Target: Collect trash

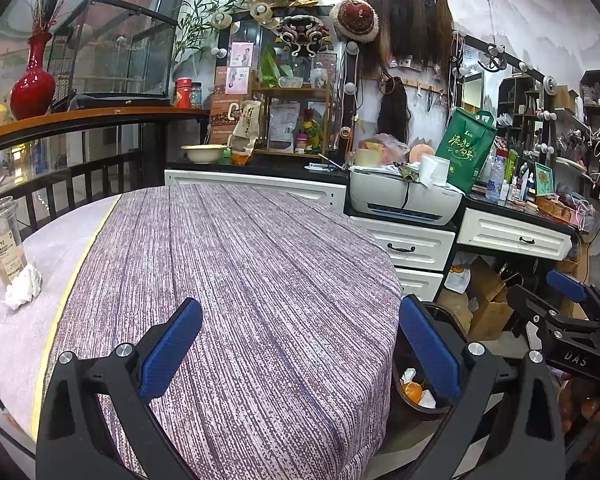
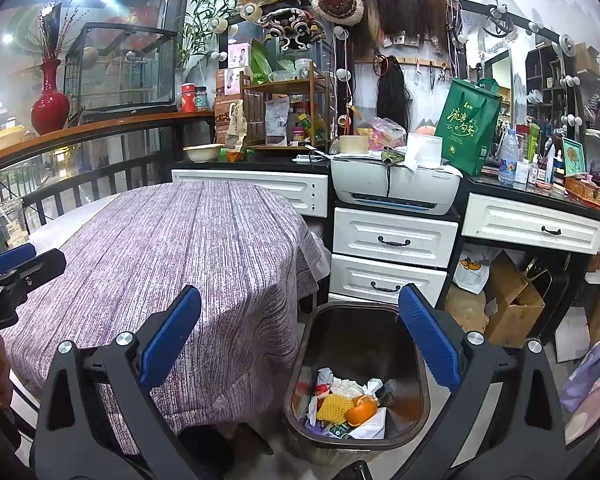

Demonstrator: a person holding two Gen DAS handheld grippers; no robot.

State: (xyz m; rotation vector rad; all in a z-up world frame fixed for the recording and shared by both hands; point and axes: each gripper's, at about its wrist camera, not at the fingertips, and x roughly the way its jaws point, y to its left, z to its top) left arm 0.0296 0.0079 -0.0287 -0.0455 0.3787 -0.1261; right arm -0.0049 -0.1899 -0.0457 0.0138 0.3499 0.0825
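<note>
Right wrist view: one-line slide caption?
Open right gripper above the bin holding orange peel and wrappers, beside the cloth-covered table.

purple striped tablecloth [image 1: 228,280], dark brown bin [image 2: 356,320], red vase [image 1: 34,80].

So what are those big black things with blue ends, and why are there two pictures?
Those are grippers, two-fingered grabbing tools that a person holds, one in each hand. Each carries a camera looking along its fingers, so you get two pictures. The first looks past the left gripper over the round table with the purple striped cloth. On it stand a clear plastic cup and a crumpled white tissue right beside it. The second looks past the right gripper down into a dark brown bin with orange peel and wrappers inside. Both grippers are open and hold nothing.
</note>
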